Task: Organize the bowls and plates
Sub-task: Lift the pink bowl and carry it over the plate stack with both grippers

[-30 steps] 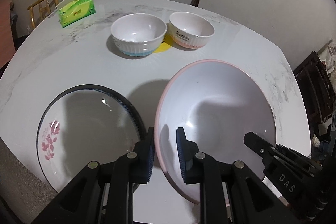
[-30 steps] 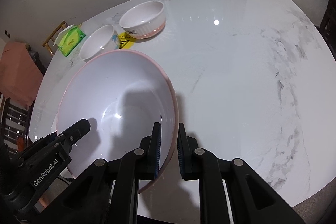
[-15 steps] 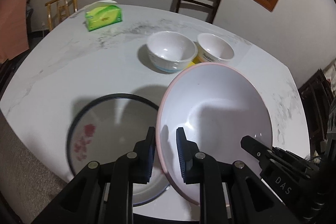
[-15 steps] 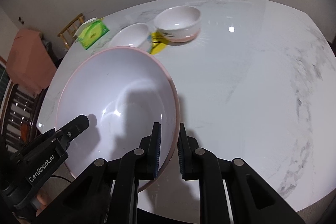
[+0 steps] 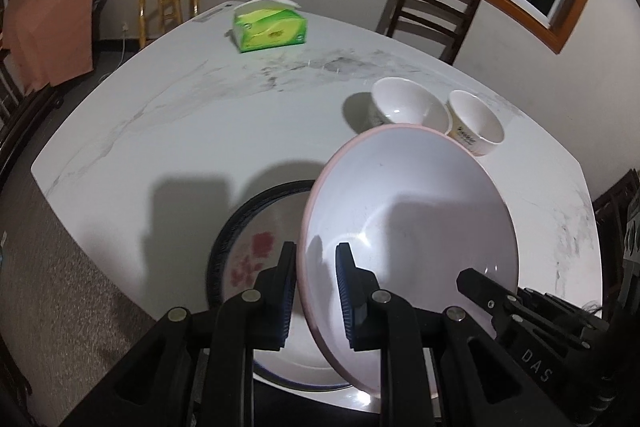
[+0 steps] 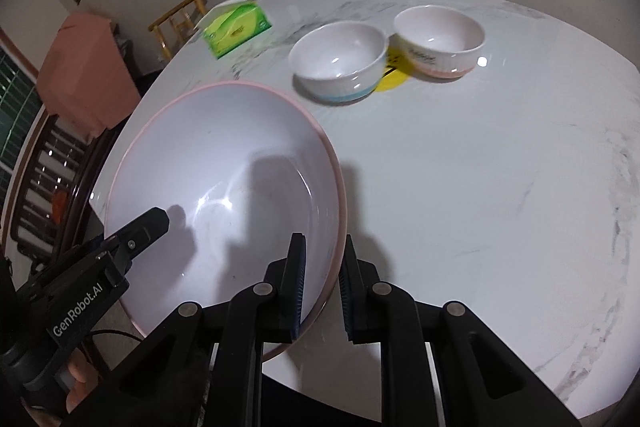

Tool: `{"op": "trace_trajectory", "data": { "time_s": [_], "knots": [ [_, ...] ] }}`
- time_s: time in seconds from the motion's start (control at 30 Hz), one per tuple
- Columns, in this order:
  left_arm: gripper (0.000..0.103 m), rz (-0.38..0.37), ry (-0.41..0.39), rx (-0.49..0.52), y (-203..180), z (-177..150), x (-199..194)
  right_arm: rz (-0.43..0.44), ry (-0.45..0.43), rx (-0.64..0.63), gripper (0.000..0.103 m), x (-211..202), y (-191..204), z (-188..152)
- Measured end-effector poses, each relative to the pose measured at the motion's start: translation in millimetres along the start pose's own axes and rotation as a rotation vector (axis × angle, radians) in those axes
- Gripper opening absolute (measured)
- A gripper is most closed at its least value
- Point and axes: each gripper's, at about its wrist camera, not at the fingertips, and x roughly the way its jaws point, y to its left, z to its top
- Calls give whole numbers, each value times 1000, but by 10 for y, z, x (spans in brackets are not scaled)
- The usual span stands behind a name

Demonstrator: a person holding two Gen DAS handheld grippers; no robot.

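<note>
Pink-rimmed big bowl (image 5: 408,227) is up off the desk (image 5: 200,131), carried w/ both tongs: left tongs (image 5: 316,291) clamped on its left rim, right tongs (image 6: 322,287) clamped on the right rim. I read this as the carry step, bowl hanging partly over the dark-rimmed flower plate (image 5: 248,251) near the desk's front edge. Bowl is tilted, mouth facing up and toward me, far rim higher than the near one; it's round, so no real long axis, rim plane just slopes down toward the tongs. Next move, imo: level it, centre over the plate, lower w/ both sides even, then open up. Two small bowls, blue-based (image 6: 340,61) and pink-based (image 6: 440,41), sit just beside each other farther back, tissue box (image 5: 270,29) well apart.
</note>
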Motion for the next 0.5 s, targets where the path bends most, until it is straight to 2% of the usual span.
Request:
{"op": "trace_trajectory", "data": {
  "time_s": [0.5],
  "knots": [
    [20,14,45,-41,316,-114,129,-5,61,-37,17,248,273,-113]
  ]
}}
